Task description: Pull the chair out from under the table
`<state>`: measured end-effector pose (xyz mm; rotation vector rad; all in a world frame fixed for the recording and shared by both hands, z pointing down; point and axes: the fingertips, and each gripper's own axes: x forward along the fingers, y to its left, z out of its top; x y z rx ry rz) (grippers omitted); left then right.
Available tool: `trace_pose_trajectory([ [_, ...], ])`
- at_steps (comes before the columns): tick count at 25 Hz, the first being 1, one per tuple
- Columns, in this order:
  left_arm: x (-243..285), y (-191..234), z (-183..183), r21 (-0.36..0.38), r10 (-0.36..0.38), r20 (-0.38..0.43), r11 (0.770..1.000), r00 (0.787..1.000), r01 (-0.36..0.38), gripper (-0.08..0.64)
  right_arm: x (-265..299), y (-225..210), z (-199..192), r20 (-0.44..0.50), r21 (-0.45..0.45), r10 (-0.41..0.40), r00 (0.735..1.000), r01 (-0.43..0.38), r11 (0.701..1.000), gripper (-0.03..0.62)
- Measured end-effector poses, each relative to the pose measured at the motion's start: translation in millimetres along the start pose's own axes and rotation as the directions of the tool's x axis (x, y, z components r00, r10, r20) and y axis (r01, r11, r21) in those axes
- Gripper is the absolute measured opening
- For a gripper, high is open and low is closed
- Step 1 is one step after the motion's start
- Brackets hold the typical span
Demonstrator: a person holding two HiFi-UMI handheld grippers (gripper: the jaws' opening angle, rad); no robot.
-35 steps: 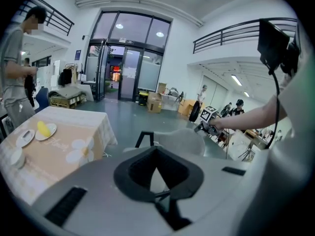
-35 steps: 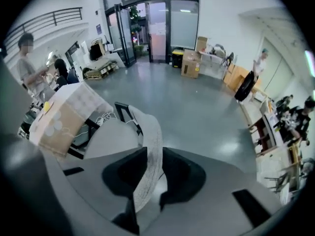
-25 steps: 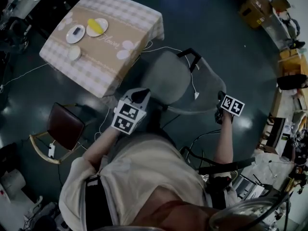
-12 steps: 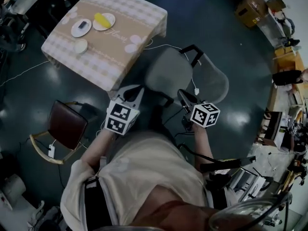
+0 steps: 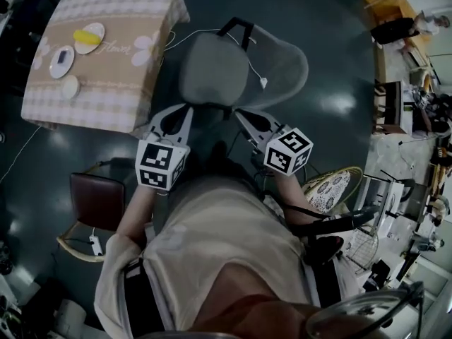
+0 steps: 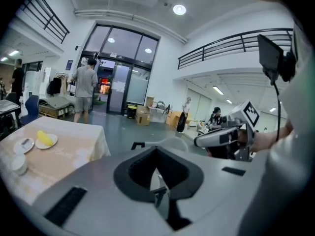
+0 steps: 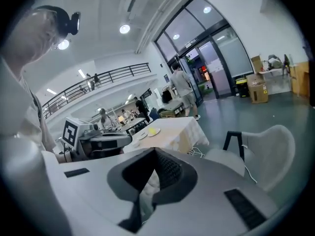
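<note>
Standing just beside table (image 5: pixel 92 97) corner: grey chair (image 5: pixel 212 69), seat wholly out from under it. Left tool (image 5: pixel 182 110) and right tool (image 5: pixel 241 113) hover near seat rim, not touching, both pinched closed and empty; pull judged complete, nothing needing grip.

At the upper left of the head view we find a table (image 5: pixel 113 104), with three plates (image 5: pixel 69 87) in a column on its left part. Just right of the table, at top centre, stands the chair (image 5: pixel 212 76), its backrest to the right of the seat. Below the chair, at mid-frame, the left gripper (image 5: pixel 185 109) and the right gripper (image 5: pixel 240 113) lie side by side, both pointing up toward the seat. A second chair (image 5: pixel 95 200) sits at lower left, below the table.
</note>
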<state>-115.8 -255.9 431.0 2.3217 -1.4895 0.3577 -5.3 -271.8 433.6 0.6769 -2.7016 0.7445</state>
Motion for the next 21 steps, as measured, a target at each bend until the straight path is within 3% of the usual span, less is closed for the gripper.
trace_pose_trajectory([
  [4,16,-21,2,-0.007,-0.061,-0.015,0.998,0.998,0.061,0.006,-19,2,13,0.067,0.021,0.000,0.998,-0.001,1.000,0.011],
  [10,53,-64,8,0.042,-0.121,-0.051,0.992,0.991,0.123,0.006,-51,-26,14,0.124,0.054,-0.016,0.992,0.009,0.999,0.011],
  [14,70,-77,23,0.074,-0.095,-0.062,0.992,0.994,0.099,0.006,-67,-55,13,0.148,0.062,-0.038,0.988,0.029,0.998,0.011],
  [21,81,-103,70,0.136,-0.053,0.001,0.989,0.999,0.052,0.006,-105,-78,41,0.201,0.050,0.000,0.980,-0.011,0.999,0.011],
])
